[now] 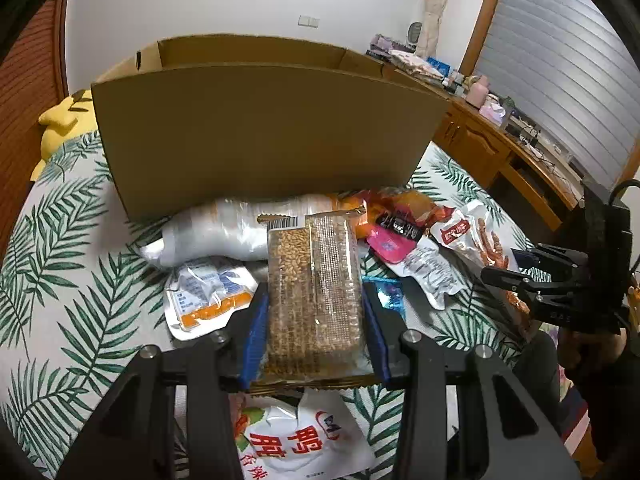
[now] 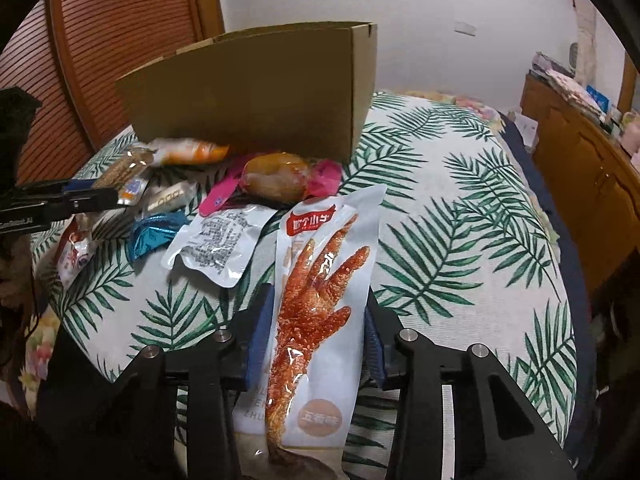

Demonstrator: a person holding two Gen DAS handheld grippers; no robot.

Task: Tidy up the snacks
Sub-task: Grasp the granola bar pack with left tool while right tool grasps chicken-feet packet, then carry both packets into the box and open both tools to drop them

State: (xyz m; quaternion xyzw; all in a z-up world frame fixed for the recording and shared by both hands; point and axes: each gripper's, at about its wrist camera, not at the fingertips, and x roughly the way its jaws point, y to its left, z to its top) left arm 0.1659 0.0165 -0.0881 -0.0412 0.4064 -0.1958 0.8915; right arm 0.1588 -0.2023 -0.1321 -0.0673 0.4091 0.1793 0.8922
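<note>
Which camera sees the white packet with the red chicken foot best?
The right wrist view: the white chicken foot packet fills its middle, between the right gripper fingers. The left wrist view shows it small, at the right edge.

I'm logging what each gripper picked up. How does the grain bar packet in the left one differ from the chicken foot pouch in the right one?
The grain bar packet is clear wrap showing tan, blocky bars; the chicken foot pouch is white, printed, with a window showing a red-orange foot. The packet is rigid and rectangular; the pouch is flat and floppy. Both sit lengthwise between shut blue pads, left gripper and right gripper, short of the cardboard box.
</note>
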